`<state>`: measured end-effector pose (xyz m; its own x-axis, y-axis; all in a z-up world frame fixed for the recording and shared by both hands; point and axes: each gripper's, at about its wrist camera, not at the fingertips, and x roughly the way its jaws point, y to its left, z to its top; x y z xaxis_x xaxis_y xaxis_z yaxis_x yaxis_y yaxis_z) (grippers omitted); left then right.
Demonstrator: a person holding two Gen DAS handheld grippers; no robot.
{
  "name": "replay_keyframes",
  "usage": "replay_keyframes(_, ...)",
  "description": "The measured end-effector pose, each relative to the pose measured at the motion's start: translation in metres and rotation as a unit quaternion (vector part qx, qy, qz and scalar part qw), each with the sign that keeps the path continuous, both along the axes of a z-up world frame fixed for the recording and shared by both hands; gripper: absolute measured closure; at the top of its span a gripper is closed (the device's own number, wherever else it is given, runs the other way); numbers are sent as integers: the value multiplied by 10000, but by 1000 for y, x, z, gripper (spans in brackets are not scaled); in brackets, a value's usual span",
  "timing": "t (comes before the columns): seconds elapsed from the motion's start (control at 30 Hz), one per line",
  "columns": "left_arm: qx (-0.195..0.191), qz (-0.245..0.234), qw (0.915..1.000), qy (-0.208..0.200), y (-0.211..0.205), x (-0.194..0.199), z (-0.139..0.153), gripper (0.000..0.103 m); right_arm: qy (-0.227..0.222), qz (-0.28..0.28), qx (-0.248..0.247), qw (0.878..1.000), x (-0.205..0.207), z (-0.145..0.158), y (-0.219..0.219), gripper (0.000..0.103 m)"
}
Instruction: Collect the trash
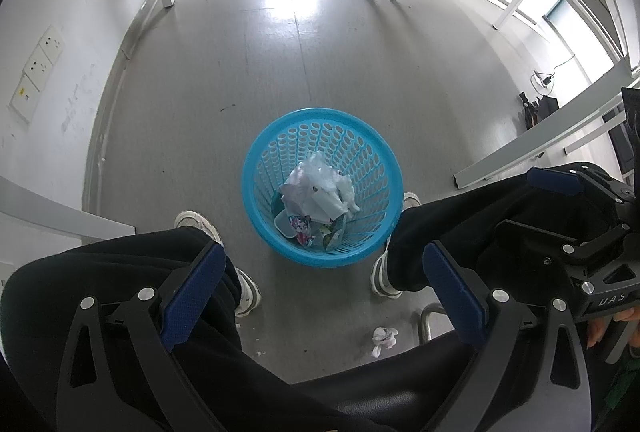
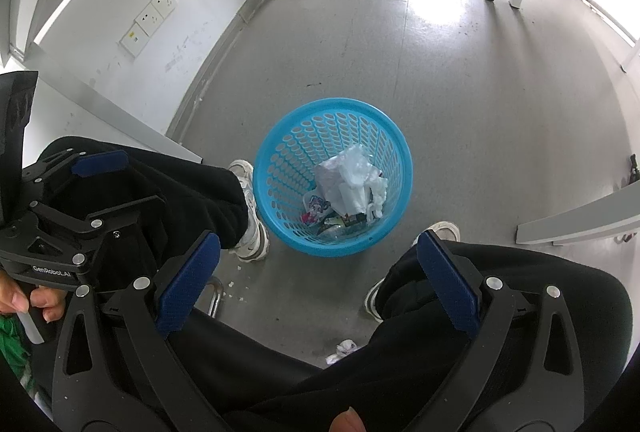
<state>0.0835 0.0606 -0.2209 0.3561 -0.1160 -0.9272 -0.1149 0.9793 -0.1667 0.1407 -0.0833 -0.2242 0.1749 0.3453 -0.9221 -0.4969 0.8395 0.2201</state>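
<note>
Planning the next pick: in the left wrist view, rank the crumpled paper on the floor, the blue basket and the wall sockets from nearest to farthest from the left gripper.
1. Crumpled paper, on the floor just ahead of the left gripper.
2. Blue basket, between the shoes.
3. Wall sockets, far left.

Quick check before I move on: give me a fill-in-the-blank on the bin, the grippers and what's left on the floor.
1. The basket is coloured ____.
2. Both the left gripper and the right gripper have their jaws ____.
3. The crumpled tissue lies on the ____, outside the basket.

Missing: blue; open; floor
</note>
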Motion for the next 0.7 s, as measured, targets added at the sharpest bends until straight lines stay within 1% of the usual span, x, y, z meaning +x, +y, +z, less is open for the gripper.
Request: replay_keyframes(0.7, -17, 0, 10000, 11, 1, -1, 0, 6, 18, 1, -2, 10000, 0, 0, 0, 9)
